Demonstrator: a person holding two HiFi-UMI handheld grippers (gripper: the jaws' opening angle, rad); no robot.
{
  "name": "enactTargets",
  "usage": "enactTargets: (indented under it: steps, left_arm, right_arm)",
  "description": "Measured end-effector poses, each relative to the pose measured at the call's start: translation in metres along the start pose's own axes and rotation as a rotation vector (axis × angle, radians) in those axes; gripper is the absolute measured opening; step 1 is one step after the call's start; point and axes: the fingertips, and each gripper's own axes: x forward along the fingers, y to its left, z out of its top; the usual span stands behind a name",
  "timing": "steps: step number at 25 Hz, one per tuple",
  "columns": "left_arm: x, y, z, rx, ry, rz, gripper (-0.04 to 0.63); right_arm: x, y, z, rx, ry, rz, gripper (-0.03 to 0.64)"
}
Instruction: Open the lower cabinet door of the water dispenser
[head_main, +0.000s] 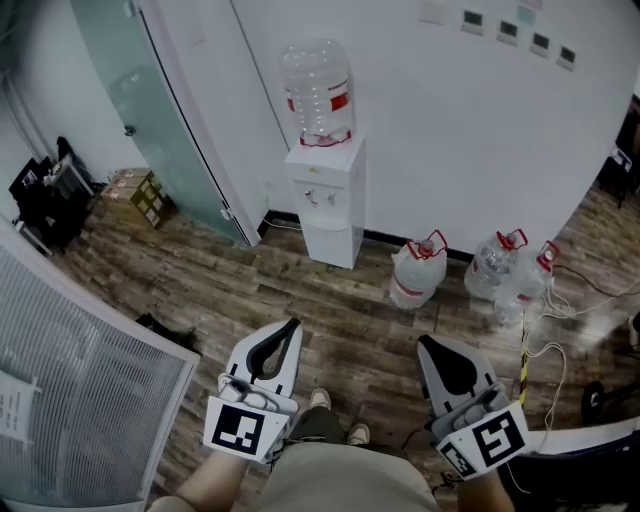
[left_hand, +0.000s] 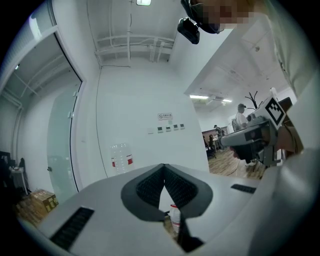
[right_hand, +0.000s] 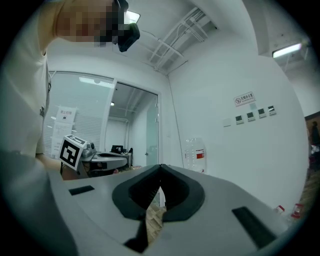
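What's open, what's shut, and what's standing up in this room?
Lower cabinet door: shut.
Top bottle: sitting neck down on the dispenser.
Floor bottles: three, all upright.
Left gripper: shut, holding nothing.
Right gripper: shut, holding nothing.

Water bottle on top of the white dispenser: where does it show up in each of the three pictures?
Head view: the water bottle is top centre, on the dispenser.
Left gripper view: left of centre, against the white wall.
Right gripper view: right of centre.
Shared landmark: the row of wall switches, up and right of the bottle.
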Motion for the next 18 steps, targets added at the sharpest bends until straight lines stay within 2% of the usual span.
enactTargets:
  steps: [9, 14, 18]
  left_arm:
    - [0.029, 0.006, -0.014, 0.024, -0.028, -0.025, 0.006]
    - [0.060, 0.028, -0.028, 0.043, -0.019, -0.025, 0.006]
    - [0.088, 0.054, -0.037, 0.030, -0.005, -0.032, 0.006]
  right_arm:
    - [0.030, -0.027, -0.021, 0.011, 0.007, 0.000, 0.008]
    - [0.065, -0.045, -0.030, 0.015, 0.010, -0.001, 0.008]
    - [0.104, -0.059, -0.036, 0.020, 0.033, 0.003, 0.008]
